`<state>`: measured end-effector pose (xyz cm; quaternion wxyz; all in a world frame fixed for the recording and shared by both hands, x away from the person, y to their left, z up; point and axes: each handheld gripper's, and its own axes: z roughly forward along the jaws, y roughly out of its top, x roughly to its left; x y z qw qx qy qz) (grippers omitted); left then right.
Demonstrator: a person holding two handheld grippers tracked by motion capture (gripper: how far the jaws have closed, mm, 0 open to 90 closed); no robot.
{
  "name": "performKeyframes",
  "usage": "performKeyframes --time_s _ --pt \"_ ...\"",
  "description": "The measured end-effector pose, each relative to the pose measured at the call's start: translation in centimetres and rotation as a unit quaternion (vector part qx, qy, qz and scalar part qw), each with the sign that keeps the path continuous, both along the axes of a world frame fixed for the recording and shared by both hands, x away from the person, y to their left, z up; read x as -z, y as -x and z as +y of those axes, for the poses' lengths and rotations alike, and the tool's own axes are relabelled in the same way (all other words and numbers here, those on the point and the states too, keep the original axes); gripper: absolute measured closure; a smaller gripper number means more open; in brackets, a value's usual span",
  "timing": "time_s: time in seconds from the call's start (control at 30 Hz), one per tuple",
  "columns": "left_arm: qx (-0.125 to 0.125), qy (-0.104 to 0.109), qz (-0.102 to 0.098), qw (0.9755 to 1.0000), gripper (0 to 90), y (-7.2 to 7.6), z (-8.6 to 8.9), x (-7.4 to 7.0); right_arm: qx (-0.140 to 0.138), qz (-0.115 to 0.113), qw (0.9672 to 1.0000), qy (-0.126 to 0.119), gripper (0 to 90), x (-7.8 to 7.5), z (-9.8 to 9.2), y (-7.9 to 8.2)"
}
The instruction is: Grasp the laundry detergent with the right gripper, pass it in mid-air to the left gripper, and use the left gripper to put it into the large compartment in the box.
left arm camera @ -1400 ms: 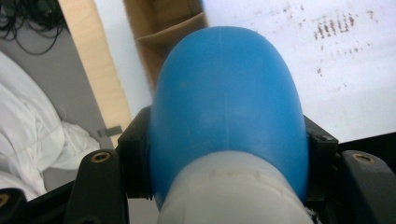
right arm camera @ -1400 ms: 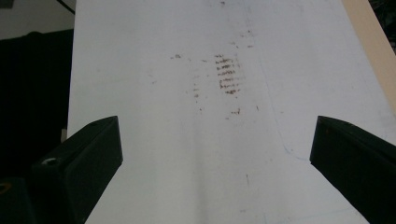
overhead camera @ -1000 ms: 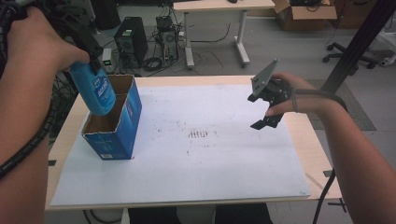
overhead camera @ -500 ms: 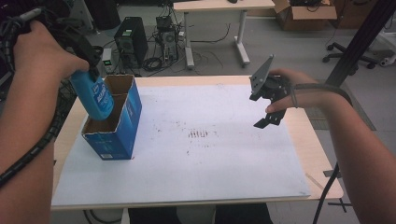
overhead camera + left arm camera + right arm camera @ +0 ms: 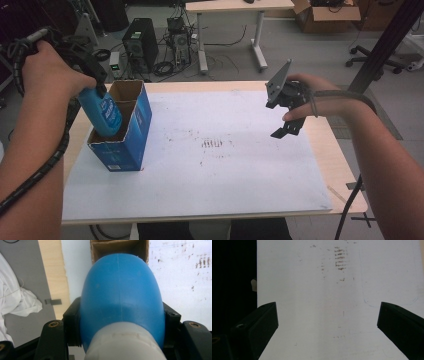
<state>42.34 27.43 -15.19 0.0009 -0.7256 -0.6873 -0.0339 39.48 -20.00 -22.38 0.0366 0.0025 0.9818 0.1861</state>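
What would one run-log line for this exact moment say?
left gripper: shut on blue bottle | bottle: lower end inside open blue box | right gripper: open, nothing held, above white table sheet

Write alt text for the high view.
The left gripper holds a blue bottle partly lowered into an open blue cardboard box on a white-topped table. The right gripper hovers open over the table's right side.
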Motion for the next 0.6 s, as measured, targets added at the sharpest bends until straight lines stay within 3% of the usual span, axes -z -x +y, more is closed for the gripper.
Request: performKeyframes --time_s 0.33,0.6 --pt "-0.002 0.000 0.004 1.0000 37.8 -0.3 -0.1 3.8 0.000 0.003 1.0000 0.001 3.4 0.2 0.2 0.0" --pt "-0.006 0.001 0.005 1.0000 37.7 -0.4 -0.2 6.0 0.004 0.004 1.0000 0.002 3.4 0.4 -0.2 0.0"
